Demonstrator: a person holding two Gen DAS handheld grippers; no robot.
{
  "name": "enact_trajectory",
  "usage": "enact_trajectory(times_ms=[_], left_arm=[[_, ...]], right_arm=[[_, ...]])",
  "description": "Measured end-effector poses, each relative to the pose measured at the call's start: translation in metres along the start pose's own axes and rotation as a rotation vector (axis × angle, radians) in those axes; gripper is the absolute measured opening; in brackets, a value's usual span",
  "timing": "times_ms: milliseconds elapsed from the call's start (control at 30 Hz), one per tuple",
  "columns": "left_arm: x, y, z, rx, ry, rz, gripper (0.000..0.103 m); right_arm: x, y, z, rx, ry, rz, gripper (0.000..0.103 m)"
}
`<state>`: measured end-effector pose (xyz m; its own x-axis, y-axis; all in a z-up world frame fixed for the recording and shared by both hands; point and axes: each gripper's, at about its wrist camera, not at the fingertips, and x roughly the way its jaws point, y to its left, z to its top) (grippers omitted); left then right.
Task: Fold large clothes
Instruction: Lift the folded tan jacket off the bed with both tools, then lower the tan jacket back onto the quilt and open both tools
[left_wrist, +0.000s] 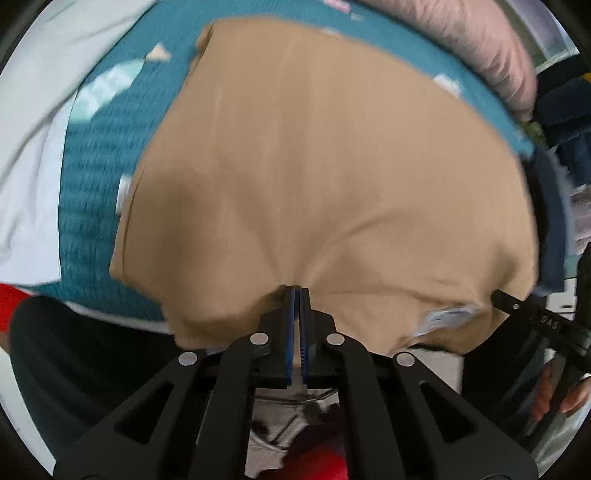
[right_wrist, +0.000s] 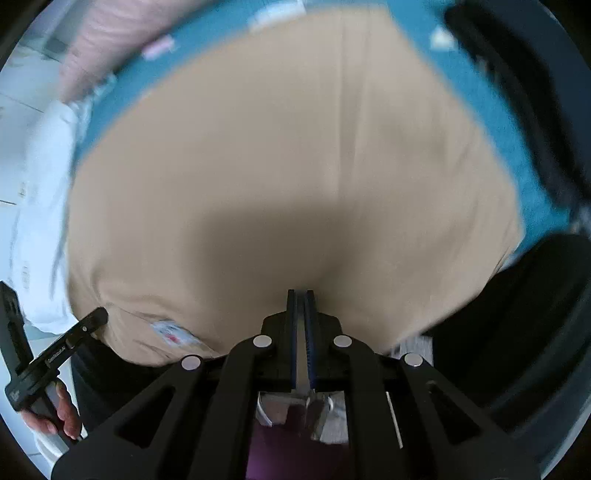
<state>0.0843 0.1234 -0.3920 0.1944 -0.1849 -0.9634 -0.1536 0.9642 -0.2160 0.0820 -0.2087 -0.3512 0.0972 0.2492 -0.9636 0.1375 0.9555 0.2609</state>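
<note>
A large tan garment (left_wrist: 325, 166) lies spread over a teal textured blanket (left_wrist: 96, 177). My left gripper (left_wrist: 298, 288) is shut on the garment's near edge, and creases fan out from the pinch. In the right wrist view the same tan garment (right_wrist: 295, 147) fills the frame, and my right gripper (right_wrist: 301, 291) is shut on its near edge too. A white label (left_wrist: 448, 319) shows on the garment's hem between the two grippers; it also appears as a label (right_wrist: 171, 330) in the right wrist view. Each view catches the other gripper at its side edge.
A pink fluffy cushion (left_wrist: 476, 40) lies beyond the blanket. White bedding (left_wrist: 29, 147) sits to the left. A dark chair (right_wrist: 517, 110) stands at the right. A hand (right_wrist: 64, 413) holds the left tool. Grey, dark and red fabric lies below the grippers.
</note>
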Motion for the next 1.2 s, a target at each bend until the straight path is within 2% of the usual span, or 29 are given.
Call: enact_trajectory(times_ms=[67,167,333,400,533,633,700,733,767,800,900,1000,1067,1133,1200], left_arm=[[0.008,0.013,-0.006,-0.036,0.022,-0.008,0.002],[0.005,0.026,-0.009,-0.073,0.020,-0.019,0.002],[-0.007,0.013,-0.008,-0.014,0.016,0.043,0.003],[-0.017,0.002,-0.006,0.018,0.004,0.026,0.003],[-0.028,-0.037,0.000,0.090,-0.023,-0.097,0.003],[-0.012,-0.064,0.005,0.128,-0.016,-0.133,0.003],[0.001,-0.070,-0.002,0.141,0.015,-0.154,0.003],[0.017,-0.075,-0.003,0.138,0.053,-0.158,0.003],[0.031,-0.074,-0.005,0.133,0.086,-0.147,0.003],[0.043,-0.073,-0.009,0.131,0.115,-0.134,0.003],[0.053,-0.064,-0.021,0.119,0.150,-0.153,0.003],[0.056,-0.056,-0.031,0.139,0.165,-0.069,0.003],[0.055,-0.053,-0.034,0.141,0.172,-0.037,0.003],[0.048,-0.054,-0.037,0.164,0.160,0.006,0.003],[0.037,-0.059,-0.037,0.190,0.136,0.007,0.003]], right_arm=[[0.011,-0.010,-0.008,0.015,0.018,-0.042,0.000],[0.015,-0.031,-0.016,0.073,0.056,-0.056,0.000],[0.000,-0.042,-0.025,0.106,0.055,-0.048,0.005],[-0.015,-0.033,-0.029,0.083,0.027,-0.011,0.006],[-0.029,0.009,-0.025,-0.017,-0.015,0.094,0.006],[-0.017,0.046,-0.019,-0.104,-0.016,0.121,0.006],[0.001,0.066,-0.014,-0.131,0.009,0.149,0.006],[0.010,0.069,-0.016,-0.133,0.028,0.130,0.006],[0.021,0.072,-0.018,-0.128,0.047,0.110,0.005],[0.037,0.070,-0.022,-0.117,0.087,0.096,0.001],[0.059,0.050,-0.032,-0.078,0.163,0.057,0.000],[0.069,0.023,-0.043,-0.001,0.212,0.006,0.003],[0.062,0.011,-0.044,0.033,0.206,-0.008,0.003],[0.049,0.006,-0.042,0.041,0.187,0.025,0.005],[0.028,0.000,-0.044,0.034,0.155,0.067,0.006]])
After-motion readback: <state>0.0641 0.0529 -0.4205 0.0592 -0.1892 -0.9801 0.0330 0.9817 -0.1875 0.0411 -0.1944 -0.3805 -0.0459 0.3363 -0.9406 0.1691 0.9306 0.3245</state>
